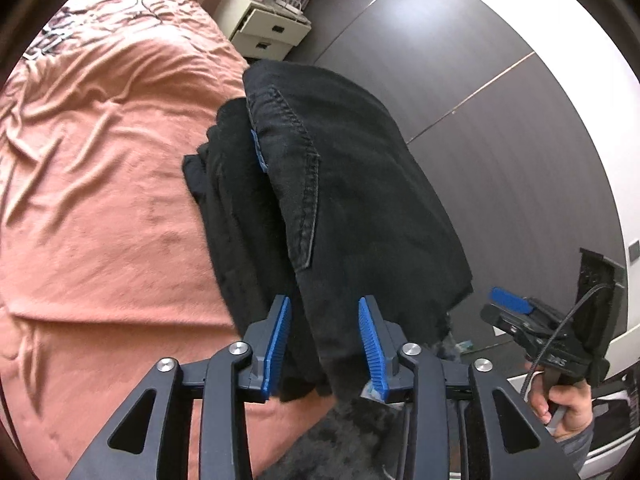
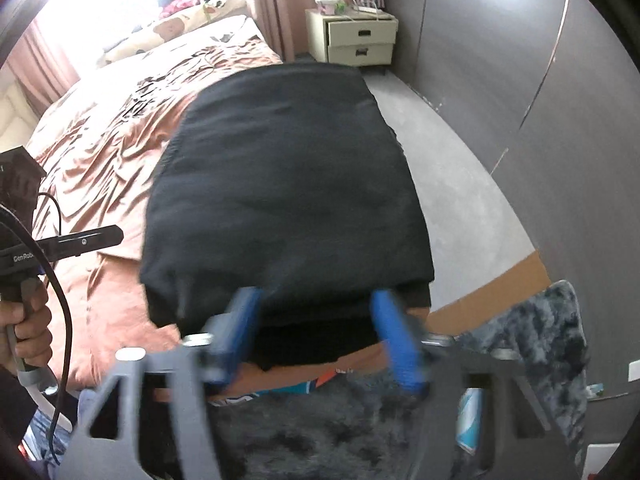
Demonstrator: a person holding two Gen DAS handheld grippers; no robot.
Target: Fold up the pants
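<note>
1 folded black pants (image 1: 340,184) lies on the bed (image 1: 100,200); both grippers, left (image 1: 326,344) and right (image 2: 320,340), stand open around its near edge; 1 nightstand (image 2: 352,38) behind.

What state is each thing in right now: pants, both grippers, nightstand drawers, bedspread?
Black pants: folded into a stacked bundle, lying at the bed's edge.
Left gripper: jaws part open, straddling the near end of the bundle; whether the pads press cannot be told.
Right gripper: jaws open, blurred, at the bundle's near edge.
Nightstand: both drawers slightly pulled out.
Bedspread: wrinkled.
</note>
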